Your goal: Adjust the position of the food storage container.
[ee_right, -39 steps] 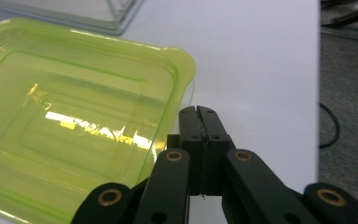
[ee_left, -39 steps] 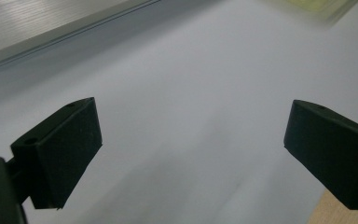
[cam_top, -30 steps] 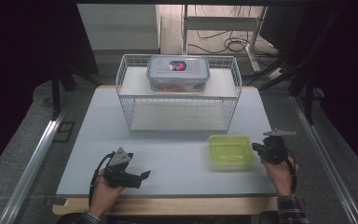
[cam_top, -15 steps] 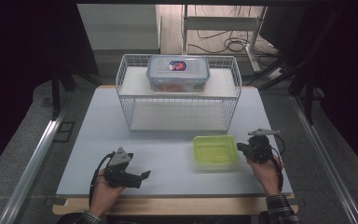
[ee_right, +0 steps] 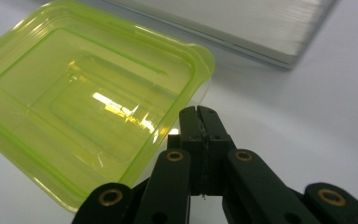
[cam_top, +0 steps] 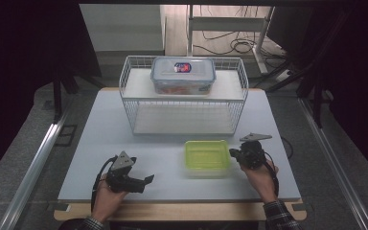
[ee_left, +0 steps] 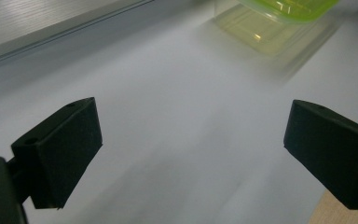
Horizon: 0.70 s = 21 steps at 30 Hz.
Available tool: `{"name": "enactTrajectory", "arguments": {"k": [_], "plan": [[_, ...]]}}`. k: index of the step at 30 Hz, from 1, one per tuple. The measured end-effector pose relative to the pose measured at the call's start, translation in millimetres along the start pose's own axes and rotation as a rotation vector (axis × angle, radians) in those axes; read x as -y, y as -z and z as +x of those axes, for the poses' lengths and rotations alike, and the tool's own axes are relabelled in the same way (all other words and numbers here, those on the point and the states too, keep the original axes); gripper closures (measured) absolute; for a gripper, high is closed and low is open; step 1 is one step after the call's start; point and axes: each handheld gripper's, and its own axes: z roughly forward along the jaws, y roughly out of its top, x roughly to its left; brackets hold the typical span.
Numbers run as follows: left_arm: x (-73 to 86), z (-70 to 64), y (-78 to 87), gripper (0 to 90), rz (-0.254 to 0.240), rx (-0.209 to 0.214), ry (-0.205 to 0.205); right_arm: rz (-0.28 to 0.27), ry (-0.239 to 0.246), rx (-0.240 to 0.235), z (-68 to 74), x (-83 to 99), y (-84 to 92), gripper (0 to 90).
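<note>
A lime-green lidded container (cam_top: 207, 155) lies flat on the white table (cam_top: 100, 124), in front of the wire basket. My right gripper (cam_top: 233, 153) is shut, with nothing between its jaws, and its tip rests against the container's right edge. In the right gripper view the closed jaws (ee_right: 199, 113) meet the rim of the green container (ee_right: 88, 102). My left gripper (cam_top: 147, 180) stands open near the table's front left, pointing right. Its own view has both jaws wide apart (ee_left: 191, 135) over bare table, and the green container (ee_left: 279, 14) lies farther off.
A white wire basket (cam_top: 124, 86) stands at the back middle of the table. On its upper shelf rests a clear container with a labelled lid (cam_top: 183, 74). The basket's lower shelf (cam_top: 182, 120) is bare. Metal rails run along both sides of the table.
My right gripper has moved left across the table, and the green container has slid left along with it. The left gripper has stayed in place.
</note>
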Motion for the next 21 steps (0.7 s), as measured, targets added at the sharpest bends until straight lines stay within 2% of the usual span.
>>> {"name": "enactTrajectory", "arguments": {"k": [8,16,19,21], "plan": [[0.6,2.0,3.7,4.4,0.0,0.001,0.026,-0.009,0.049,-0.033,22.6,-5.2,-11.3,89.0],[5.1,3.7,11.0,4.8,0.005,-0.005,0.062,-0.021,0.076,-0.042,39.8,-9.4,-20.1,89.0],[6.4,3.1,13.4,5.7,0.023,0.007,0.087,-0.021,0.103,-0.031,47.0,-12.1,-24.4,89.1],[6.9,2.0,14.4,5.7,0.029,0.008,0.084,-0.023,0.121,-0.023,48.8,-12.8,-24.3,89.0]]}}
